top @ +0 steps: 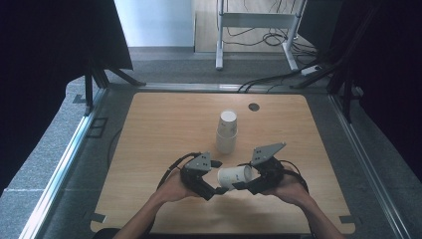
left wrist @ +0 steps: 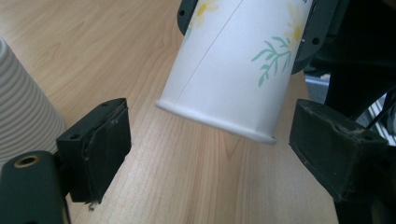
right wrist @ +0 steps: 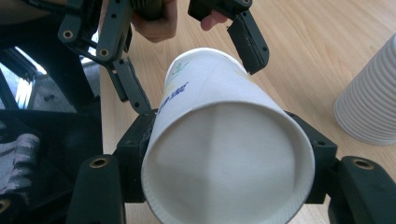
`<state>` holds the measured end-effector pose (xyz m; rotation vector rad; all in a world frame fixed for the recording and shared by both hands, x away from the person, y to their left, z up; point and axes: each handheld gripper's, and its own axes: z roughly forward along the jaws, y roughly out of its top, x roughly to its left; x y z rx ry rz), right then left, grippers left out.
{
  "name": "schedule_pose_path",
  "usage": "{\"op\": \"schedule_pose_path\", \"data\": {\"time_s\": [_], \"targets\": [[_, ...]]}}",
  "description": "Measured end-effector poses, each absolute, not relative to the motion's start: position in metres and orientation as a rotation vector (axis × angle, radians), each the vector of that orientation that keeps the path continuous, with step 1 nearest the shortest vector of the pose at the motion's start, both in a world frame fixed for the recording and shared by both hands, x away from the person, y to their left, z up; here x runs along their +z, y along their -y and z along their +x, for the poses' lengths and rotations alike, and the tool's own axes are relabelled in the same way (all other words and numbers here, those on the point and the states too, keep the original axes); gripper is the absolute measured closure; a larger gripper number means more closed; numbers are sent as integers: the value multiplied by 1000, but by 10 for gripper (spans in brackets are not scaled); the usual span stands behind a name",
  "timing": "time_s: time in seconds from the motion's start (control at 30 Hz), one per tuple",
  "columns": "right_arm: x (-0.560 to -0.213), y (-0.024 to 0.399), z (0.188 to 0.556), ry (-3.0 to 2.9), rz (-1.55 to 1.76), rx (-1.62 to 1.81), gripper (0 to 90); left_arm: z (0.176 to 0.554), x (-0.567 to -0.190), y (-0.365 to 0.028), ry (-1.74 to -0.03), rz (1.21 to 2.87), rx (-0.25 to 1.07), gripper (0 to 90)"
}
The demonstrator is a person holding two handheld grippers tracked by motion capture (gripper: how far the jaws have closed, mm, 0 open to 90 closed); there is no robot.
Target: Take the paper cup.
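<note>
Paper cup (top: 235,176) lies on its side in the air above the near middle of the table (top: 164,129), between both hands. Right gripper (top: 245,185) is clamped across its wide end, so the narrow base points left toward the left gripper (top: 222,189). Left jaws stand apart, either side of the base, not touching, likely lined up to take the cup. Ribbed cup stack (top: 226,132) stands just beyond, probably its destination.

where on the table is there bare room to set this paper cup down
Bare wood runs along the left side of the table, from the far edge to the near corner, and along the right side past the right tool. The far strip beyond the stacked cups is free except for a small dark disc. The near middle, around the left tool and the held paper cup, is crowded.
</note>
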<state>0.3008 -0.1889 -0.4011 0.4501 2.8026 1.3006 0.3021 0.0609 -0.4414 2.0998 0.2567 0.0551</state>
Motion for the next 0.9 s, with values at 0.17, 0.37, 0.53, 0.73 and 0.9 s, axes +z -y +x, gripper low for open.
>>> {"op": "schedule_pose_path", "data": {"time_s": [0.17, 0.37, 0.53, 0.73, 0.9], "targets": [[-402, 195, 298, -2754, 443, 1378, 363, 300, -442, -62, -248, 2074, 47, 128], [-408, 202, 296, -2713, 438, 1463, 364, 297, -443, -63, -240, 2046, 52, 138], [-414, 205, 294, -2680, 429, 1531, 364, 297, -445, -66, -238, 2008, 40, 143], [-422, 209, 291, -2645, 423, 1624, 364, 296, -450, -69, -239, 1969, 12, 152], [-425, 210, 290, -2625, 413, 1685, 364, 295, -454, -68, -228, 1961, 1, 154]]}}
